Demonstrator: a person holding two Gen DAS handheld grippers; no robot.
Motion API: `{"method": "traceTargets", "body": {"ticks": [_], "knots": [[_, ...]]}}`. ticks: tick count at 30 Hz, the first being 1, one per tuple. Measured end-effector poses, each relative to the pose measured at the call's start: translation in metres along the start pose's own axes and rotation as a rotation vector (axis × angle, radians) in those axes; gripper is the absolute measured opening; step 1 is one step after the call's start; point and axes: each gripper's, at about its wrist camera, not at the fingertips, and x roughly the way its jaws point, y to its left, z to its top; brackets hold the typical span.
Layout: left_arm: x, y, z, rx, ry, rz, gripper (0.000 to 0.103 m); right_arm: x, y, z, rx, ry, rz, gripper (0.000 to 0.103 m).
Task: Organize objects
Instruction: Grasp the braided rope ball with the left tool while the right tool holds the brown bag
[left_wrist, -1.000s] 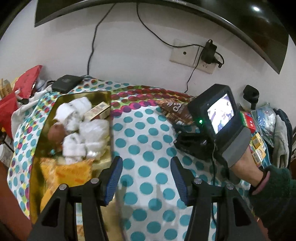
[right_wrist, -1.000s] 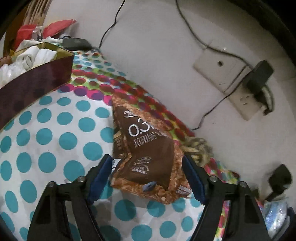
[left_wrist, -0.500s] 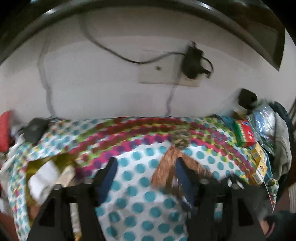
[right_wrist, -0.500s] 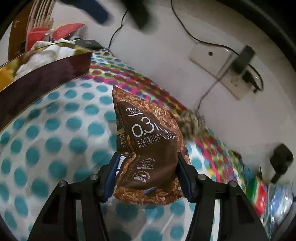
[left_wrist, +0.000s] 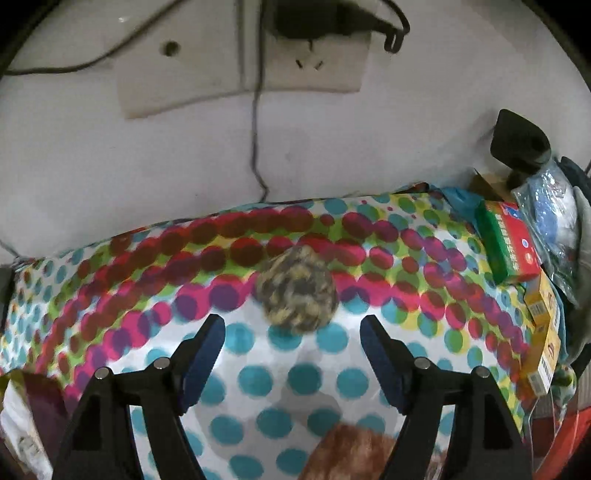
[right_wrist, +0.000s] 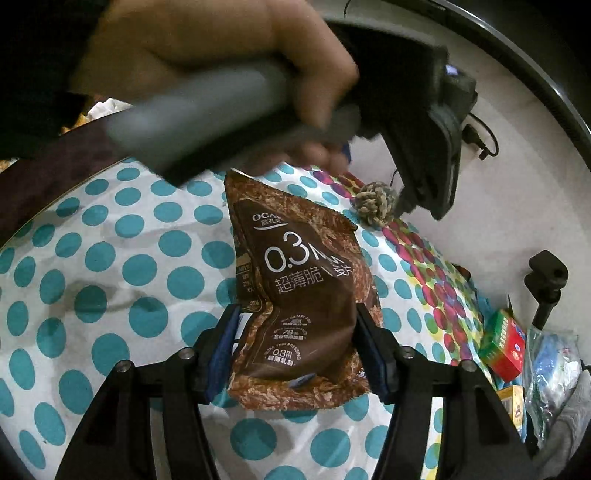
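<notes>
Two claws work over one dotted surface (left_wrist: 147, 295), whose cloth runs back to a wall; the tidying appears to be still under way, since loose items lie spread on it. Along the left edge of the right wrist view stands a dark tin (right_wrist: 55, 166) holding white bundles, likely the place where things are gathered; packets and boxes are stacked at the far right edge, among them a red and green box (left_wrist: 506, 240). Clamped between the fingers of the right claw (right_wrist: 295, 343) is the brown snack bag (right_wrist: 295, 295), gripped at its lower half across its width, its base clear of the cloth, presumably so it can be carried off. Smallest is the rope ball (left_wrist: 297, 290), resting near the wall; the left claw (left_wrist: 291, 350) hovers just before it with fingers spread wide and nothing between them, seemingly lined up to take it.
</notes>
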Motion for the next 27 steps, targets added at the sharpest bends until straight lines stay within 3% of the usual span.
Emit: {"method": "traceTargets", "body": {"ticks": [4, 11, 18, 23, 26, 27], "knots": [[0.019, 0.002, 0.008, -0.040, 0.005, -0.022, 0.078, 0.001, -0.002, -0.002, -0.002, 0.003, 0.007, 0.060], [0.040, 0.010, 0.010, -0.067, 0.015, 0.013, 0.078, 0.001, -0.002, -0.003, -0.006, 0.000, 0.016, 0.060], [0.053, -0.001, 0.012, 0.011, 0.044, 0.066, 0.077, 0.001, -0.002, -0.003, -0.007, 0.002, 0.018, 0.060], [0.053, 0.001, 0.012, 0.015, 0.035, 0.052, 0.077, 0.000, 0.002, -0.001, -0.017, 0.007, 0.008, 0.060], [0.052, -0.002, 0.011, 0.037, 0.021, 0.040, 0.065, 0.000, 0.003, -0.001, -0.017, 0.008, 0.008, 0.060], [0.051, -0.004, 0.011, 0.048, 0.018, 0.033, 0.057, 0.000, 0.003, -0.001, -0.019, 0.008, 0.007, 0.060]]}}
